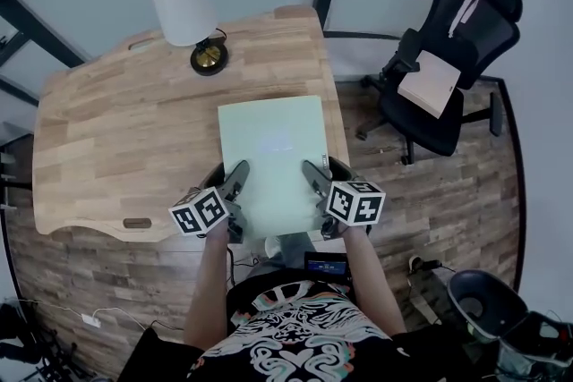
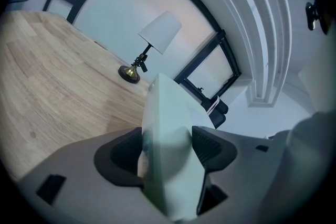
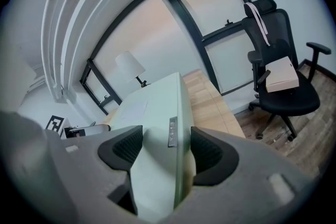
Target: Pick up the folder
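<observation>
Folder (image 1: 273,152): flat, pale-green, rectangular

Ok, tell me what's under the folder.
Only the desk shows around the folder, which the left tool and right tool clamp at its near corners. Whatever lies directly beneath is covered.

The left tongs (image 1: 236,178) and right tongs (image 1: 314,176) grip the pale green folder (image 1: 273,148) by its near corners above the wooden desk (image 1: 116,139), lamp (image 1: 186,12) beyond.

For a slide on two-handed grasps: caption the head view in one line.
Left gripper and right gripper clamp the near edge of a green folder over a wooden desk with a lamp.
</observation>
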The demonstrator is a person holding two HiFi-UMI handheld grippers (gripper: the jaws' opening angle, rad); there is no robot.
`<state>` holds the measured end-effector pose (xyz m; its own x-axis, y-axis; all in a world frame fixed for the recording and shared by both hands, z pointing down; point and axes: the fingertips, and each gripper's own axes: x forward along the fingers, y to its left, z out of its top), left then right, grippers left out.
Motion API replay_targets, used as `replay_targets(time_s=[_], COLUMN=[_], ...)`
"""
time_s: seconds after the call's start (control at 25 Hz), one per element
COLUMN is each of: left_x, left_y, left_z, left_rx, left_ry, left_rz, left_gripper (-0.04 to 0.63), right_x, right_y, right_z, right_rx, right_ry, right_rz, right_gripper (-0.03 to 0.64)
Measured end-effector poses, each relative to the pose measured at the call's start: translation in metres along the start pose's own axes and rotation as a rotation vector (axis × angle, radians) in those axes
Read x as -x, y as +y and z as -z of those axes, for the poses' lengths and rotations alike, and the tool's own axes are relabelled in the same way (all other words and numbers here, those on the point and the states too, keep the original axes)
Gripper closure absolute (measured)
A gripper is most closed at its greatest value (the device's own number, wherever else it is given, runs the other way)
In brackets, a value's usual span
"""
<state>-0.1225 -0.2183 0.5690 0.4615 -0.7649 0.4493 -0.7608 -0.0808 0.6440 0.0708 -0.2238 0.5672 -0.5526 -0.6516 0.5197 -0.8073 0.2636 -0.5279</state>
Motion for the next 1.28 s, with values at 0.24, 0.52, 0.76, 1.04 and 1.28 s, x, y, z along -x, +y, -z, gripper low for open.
replay_targets(time_s=[0.24,0.52,0.76,1.04,1.28], left_x=[0.017,0.033,0.043,0.059,0.068], left_y=[-0.016,-0.038,-0.055,-0.066,-0.073], left_z=[-0.011,-0.012,-0.009,-0.011,-0.013], left_rx=[-0.024,-0.058,-0.077,-0.099,-0.110], left_ry=[-0.040,-0.060,-0.073,-0.093,-0.109], left_rz=[0.024,0.060,0.083,0.090,0.093], left_gripper=[0.314,0.314,0.314,0.314,0.314], right_x=[0.017,0.045,0.067,0.082,0.091], right_y=[0.016,0.024,0.027,0.038,0.043], right_z=[-0.009,-0.013,-0.013,-0.013,-0.016], right_rx=[0.023,0.032,0.039,0.048,0.060], right_ry=[-0.046,-0.104,-0.136,-0.165,-0.183], right_rz=[-0.016,-0.015,-0.012,-0.021,-0.024], right_gripper=[0.337,0.337,0.338,0.338,0.339])
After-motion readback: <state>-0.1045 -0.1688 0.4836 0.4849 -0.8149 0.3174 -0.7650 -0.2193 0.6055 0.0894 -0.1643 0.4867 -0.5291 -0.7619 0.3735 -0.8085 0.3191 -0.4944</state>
